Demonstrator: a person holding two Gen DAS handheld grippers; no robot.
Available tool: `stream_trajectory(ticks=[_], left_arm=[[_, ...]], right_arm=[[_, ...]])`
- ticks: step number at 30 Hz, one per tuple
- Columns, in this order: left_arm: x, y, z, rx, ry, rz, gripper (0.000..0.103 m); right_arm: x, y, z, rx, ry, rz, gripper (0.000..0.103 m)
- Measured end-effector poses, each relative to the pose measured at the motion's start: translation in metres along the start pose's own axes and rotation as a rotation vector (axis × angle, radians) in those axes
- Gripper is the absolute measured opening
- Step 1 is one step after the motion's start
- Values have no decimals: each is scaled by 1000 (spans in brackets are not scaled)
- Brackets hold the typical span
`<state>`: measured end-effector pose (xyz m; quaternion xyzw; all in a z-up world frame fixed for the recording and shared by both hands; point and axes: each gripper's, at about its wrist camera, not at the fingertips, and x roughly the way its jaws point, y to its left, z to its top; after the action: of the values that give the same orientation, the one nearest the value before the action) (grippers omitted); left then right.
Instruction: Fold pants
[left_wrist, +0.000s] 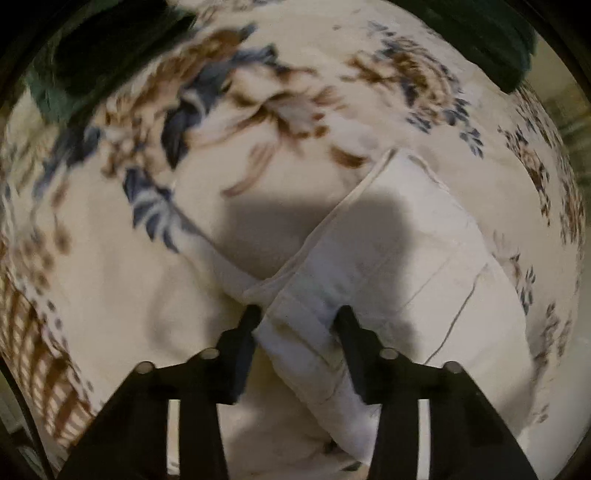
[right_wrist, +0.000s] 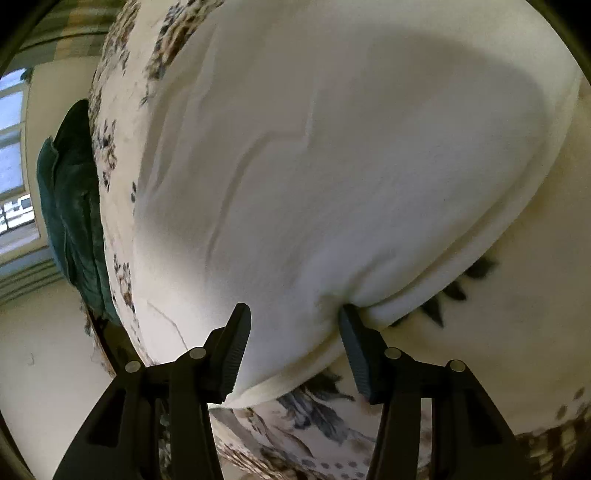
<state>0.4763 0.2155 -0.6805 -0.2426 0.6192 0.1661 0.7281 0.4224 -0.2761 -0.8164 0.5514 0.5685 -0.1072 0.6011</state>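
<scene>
White pants (left_wrist: 399, 266) lie on a floral blanket (left_wrist: 258, 110), folded, with seams and a hem edge showing. My left gripper (left_wrist: 297, 314) is open, its black fingers straddling a corner of the white cloth, low over the bed. In the right wrist view the pants (right_wrist: 332, 166) fill most of the frame as a broad white sheet. My right gripper (right_wrist: 293, 314) is open, with the pants' lower edge between the fingers. The right finger (right_wrist: 351, 332) presses against the folded edge.
The floral blanket (right_wrist: 303, 417) covers the bed. Dark green cushions (left_wrist: 92, 55) sit at the far edge, another shows at the top right (left_wrist: 491, 40). In the right wrist view a green cushion (right_wrist: 70, 206) lies at the left, beside a window (right_wrist: 13, 166) and a pale wall.
</scene>
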Motion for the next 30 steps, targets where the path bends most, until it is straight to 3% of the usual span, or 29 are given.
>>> stream_trajectory(ticks=[1,2,6,9,15,17,19,20,22,24,26,28,30], left_arm=[[-4,0,-1,9,-14,1,32],[-8,0,-2,16,-24,-1,30],[-27,0,-9,69,-57,-9,26],[-21,4,-8,96,-40,17,26],[-7,9,0,72,3,11,27],[-10,9,-1,71,5,5,28],[-15,10,-1,73,-1,-11,29],[-15,9,0,78,-3,-13,29],[-16,9,-2,88,-9,-9,29],[-16,10,-5,94,-14,2,29],[-14,9,-5,95,-15,11,28],[-12,8,-4,92,-19,18,28],[-12,6,-4,98,-18,26,27]], right_arm=[[2,3,2,6,-17,-12,30],[-5,-1,3,8,-28,-13,7],[-32,6,-11,-67,-70,14,4],[-48,9,-24,-121,-70,12,4],[-27,-20,-23,-87,15,-134,0],[-19,-42,-18,2,70,-87,1],[-30,-45,-17,22,39,-6,1],[-37,-43,-17,8,22,12,3],[-51,-37,-14,-9,-17,45,16],[-57,-33,-8,-11,-40,71,62],[-53,-26,2,-11,-54,42,66],[-44,-23,13,-2,-54,2,62],[-34,-20,19,-5,-62,-68,21]])
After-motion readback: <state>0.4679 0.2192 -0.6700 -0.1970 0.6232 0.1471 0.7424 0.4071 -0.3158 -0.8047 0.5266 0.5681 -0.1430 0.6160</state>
